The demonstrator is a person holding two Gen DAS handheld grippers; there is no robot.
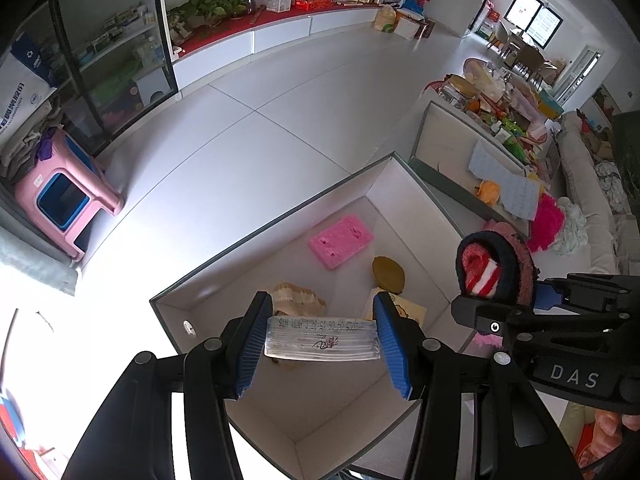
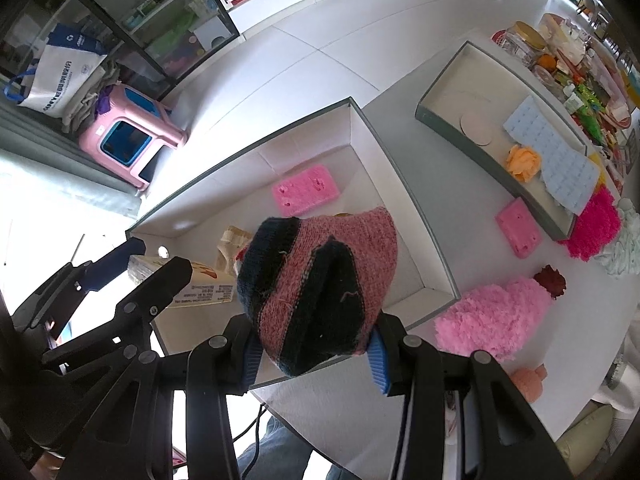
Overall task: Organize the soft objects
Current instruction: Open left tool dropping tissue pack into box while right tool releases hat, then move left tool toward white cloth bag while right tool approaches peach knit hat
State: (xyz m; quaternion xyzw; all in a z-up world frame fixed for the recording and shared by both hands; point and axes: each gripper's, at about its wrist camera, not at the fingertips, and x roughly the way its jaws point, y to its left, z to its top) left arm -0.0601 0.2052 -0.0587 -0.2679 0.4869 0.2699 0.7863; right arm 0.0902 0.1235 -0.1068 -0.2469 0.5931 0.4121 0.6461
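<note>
While your left tongs (image 1: 322, 340) pinched a tissue pack (image 1: 322, 342) by its ends, low in the frame over the box (image 1: 260, 228), your right tongs (image 2: 314, 350) squeezed a knitted slipper (image 2: 320, 280) near its heel. Both looked light, soft and crushable. You had open floor inside, beside the pink sponge (image 1: 341, 241); the walls stood close.
</note>
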